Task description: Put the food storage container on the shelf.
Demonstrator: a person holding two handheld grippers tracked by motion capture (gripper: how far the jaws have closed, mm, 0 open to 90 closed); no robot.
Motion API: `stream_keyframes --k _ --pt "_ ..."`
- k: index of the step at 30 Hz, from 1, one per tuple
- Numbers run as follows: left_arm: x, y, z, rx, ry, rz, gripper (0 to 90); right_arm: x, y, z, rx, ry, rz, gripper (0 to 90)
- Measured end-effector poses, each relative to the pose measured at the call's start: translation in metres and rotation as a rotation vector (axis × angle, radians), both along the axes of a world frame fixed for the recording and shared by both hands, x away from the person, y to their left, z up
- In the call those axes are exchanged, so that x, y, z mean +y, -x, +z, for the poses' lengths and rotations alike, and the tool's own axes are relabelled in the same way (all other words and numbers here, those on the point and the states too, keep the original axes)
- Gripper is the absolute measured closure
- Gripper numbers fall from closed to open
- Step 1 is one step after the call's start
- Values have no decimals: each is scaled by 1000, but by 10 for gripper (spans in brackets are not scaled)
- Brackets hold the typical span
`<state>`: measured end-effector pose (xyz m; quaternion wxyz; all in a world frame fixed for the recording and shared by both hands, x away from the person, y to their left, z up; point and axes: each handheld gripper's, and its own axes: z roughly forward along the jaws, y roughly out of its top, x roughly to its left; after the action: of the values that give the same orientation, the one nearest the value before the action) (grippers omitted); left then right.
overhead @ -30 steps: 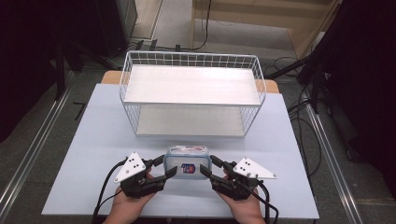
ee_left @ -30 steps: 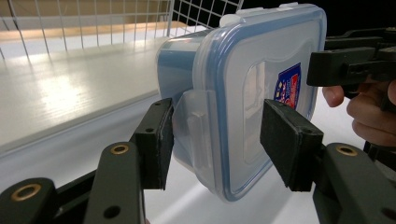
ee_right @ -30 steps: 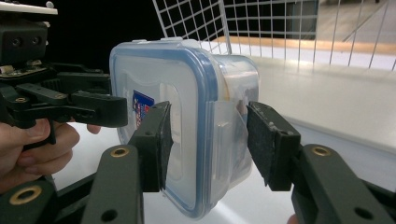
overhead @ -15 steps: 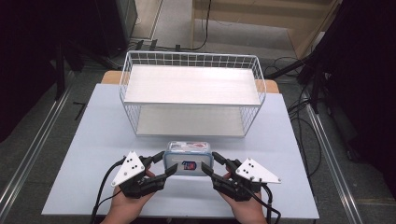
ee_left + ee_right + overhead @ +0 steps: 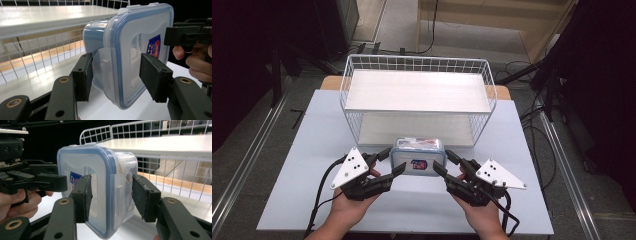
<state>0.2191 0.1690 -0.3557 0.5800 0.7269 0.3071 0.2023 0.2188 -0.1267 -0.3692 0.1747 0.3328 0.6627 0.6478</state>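
Clear blue-rimmed container [image 5: 418,157] sat on the surface [image 5: 312,130] before the wire rack [image 5: 417,95]. Left hand-held gripper [image 5: 387,162] and right hand-held gripper [image 5: 446,163] flanked its ends, jaws parted around side latches, palms underneath, forearms converging.

1 lidded container [image 5: 418,156], 1 wire shelf rack [image 5: 417,95], 1 table [image 5: 302,150], 2 grippers
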Motion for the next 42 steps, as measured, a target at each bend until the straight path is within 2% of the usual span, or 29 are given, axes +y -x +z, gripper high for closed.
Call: stream_keyframes --k 9,15,27,37,42 --pt "-1 -12 14 -9 23 -6 459 -2 -10 18 -28 -13 -12 522" --pt "-1 -22 28 -32 30 -14 459 -2 -17 34 -52 -13 -16 523" --pt "-3 -52 49 -69 45 -37 460 -5 -40 57 -87 -17 -35 523" --pt "-4 -80 62 -47 50 -44 460 -6 -67 71 -73 -22 -42 523" --pt "-1 -100 70 14 62 -45 461 -5 -84 78 -31 -20 -34 526"
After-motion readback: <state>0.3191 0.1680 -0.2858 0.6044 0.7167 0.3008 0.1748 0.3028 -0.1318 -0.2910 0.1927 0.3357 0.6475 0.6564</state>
